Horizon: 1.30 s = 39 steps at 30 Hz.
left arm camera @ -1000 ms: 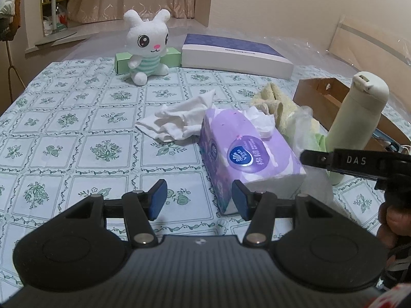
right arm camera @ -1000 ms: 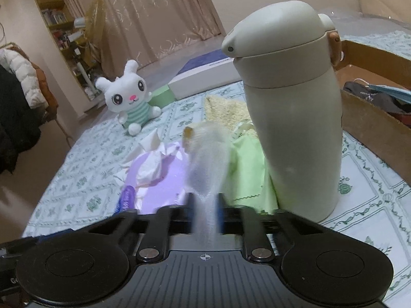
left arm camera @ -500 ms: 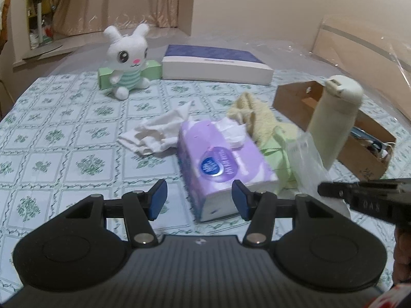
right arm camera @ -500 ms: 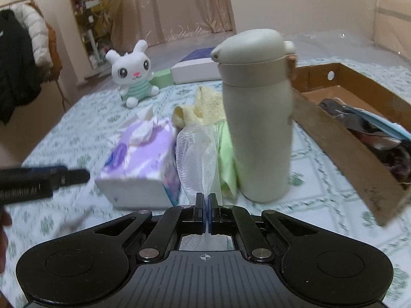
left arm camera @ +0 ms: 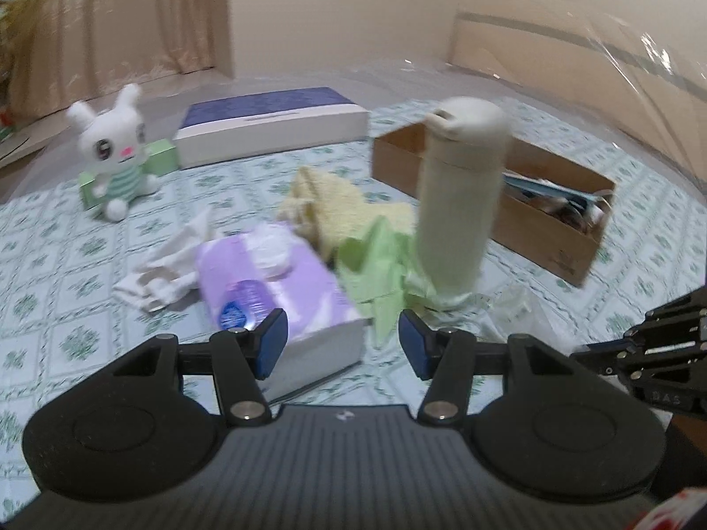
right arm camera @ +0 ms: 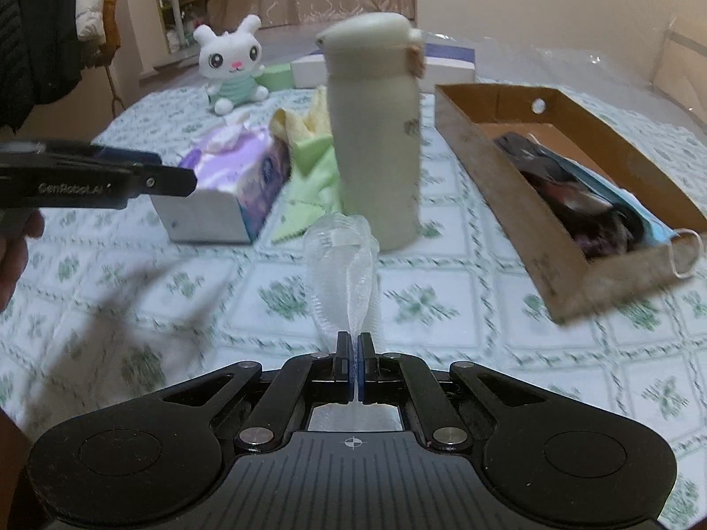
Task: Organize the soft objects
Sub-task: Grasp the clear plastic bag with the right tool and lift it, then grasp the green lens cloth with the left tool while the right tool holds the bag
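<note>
Right gripper [right arm camera: 355,344] clamped on a clear wrapper [right arm camera: 342,265], jaws pressed together with the film bunched between the pads, wrapper rising toward 12 o'clock above the tablecloth [right arm camera: 442,309]. Left gripper [left arm camera: 342,344] spread wide, nothing between its pads, hovering over the near edge of the tissue pack [left arm camera: 274,291].

In the right view: flask [right arm camera: 375,141] upright at 12 o'clock just past the wrapper; green cloth [right arm camera: 313,176] and yellow towel [right arm camera: 300,123] bunched against its base at 11 o'clock; tissue pack at 10 o'clock; bunny [right arm camera: 232,62] far off at 11 o'clock. Cardboard box [right arm camera: 495,168] along 1 to 3 o'clock, near long wall angled toward the flask, a narrow lane of cloth between them. Bare tablecloth from 3 round to 9 o'clock, widest near the gripper. White rag [left arm camera: 163,274] at 10 o'clock in the left view, beside the pack.
</note>
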Each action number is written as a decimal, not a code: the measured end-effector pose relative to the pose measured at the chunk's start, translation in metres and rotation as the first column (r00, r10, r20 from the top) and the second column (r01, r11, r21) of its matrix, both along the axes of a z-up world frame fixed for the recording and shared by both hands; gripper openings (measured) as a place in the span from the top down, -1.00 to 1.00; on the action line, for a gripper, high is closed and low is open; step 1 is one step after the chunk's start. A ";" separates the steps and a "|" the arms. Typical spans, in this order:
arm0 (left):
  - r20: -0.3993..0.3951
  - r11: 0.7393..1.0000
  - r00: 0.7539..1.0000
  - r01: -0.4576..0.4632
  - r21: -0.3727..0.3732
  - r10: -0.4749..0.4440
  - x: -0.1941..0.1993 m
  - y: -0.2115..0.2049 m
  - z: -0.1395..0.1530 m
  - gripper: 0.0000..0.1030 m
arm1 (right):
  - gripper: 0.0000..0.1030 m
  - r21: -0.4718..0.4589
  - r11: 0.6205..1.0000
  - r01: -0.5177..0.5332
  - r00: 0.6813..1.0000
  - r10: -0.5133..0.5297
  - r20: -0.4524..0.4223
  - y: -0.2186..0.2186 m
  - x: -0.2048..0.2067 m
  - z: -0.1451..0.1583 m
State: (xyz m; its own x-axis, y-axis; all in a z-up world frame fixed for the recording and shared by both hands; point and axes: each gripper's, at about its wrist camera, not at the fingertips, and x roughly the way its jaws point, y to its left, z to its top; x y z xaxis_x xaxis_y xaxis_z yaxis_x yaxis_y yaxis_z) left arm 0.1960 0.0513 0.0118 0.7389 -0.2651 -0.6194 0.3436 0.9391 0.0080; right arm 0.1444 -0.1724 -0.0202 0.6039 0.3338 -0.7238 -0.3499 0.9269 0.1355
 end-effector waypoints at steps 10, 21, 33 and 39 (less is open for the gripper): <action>0.005 0.997 0.998 0.063 0.052 -0.063 0.014 -0.049 -0.022 0.00 | 0.97 -0.007 0.997 0.075 0.997 -0.075 0.018 -0.038 -0.002 -0.001; 0.007 0.995 0.998 -0.068 0.072 0.068 0.050 -0.082 -0.051 0.00 | 0.97 0.002 0.994 0.106 0.993 -0.106 0.043 -0.060 0.012 -0.007; 0.045 0.967 0.996 -0.085 0.240 0.076 0.069 -0.101 -0.076 0.09 | 0.97 0.010 0.996 0.091 0.994 -0.092 0.056 -0.068 0.016 -0.013; 0.041 0.963 0.996 -0.090 0.254 0.082 0.073 -0.101 -0.077 0.66 | 0.97 0.012 0.996 0.090 0.994 -0.090 0.059 -0.068 0.015 -0.014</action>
